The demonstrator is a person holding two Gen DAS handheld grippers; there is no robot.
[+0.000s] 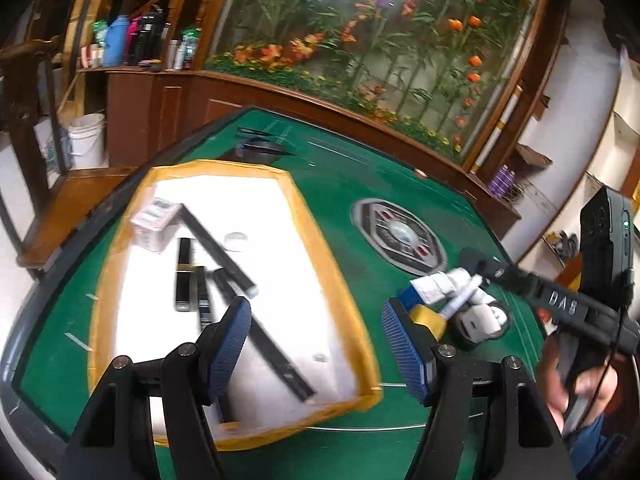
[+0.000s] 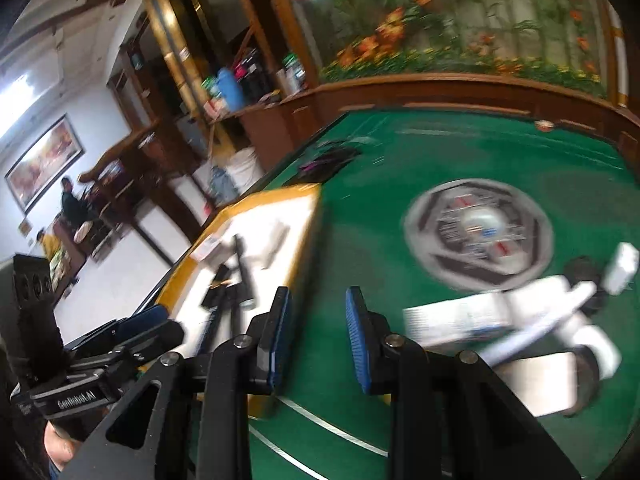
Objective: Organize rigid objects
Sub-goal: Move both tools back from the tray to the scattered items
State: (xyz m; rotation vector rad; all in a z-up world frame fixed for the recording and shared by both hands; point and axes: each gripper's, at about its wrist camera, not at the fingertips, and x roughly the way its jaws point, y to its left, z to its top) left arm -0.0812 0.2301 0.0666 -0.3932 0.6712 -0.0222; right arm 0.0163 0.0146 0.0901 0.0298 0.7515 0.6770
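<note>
A white tray with a yellow rim point(image 1: 320, 240) lies on the green table and holds several black sticks point(image 1: 224, 252), a black tube point(image 1: 184, 276), a small pink-white box point(image 1: 154, 220) and a white cap point(image 1: 236, 240). My left gripper point(image 1: 316, 340) is open and empty above the tray's near right part. A pile of white, blue and yellow items point(image 1: 452, 300) lies to the right of the tray. My right gripper point(image 2: 318, 336) is open and empty over the green cloth between the tray point(image 2: 304, 216) and the white pile point(image 2: 520, 320). The right gripper also shows in the left wrist view point(image 1: 472, 258).
A round grey emblem point(image 1: 400, 236) sits mid-table, also in the right wrist view point(image 2: 478, 230). A dark flat object point(image 1: 260, 148) lies at the table's far edge. Wooden cabinets, a white bucket point(image 1: 86, 140) and a flower mural surround the table. The left gripper's body point(image 2: 100, 360) is at lower left.
</note>
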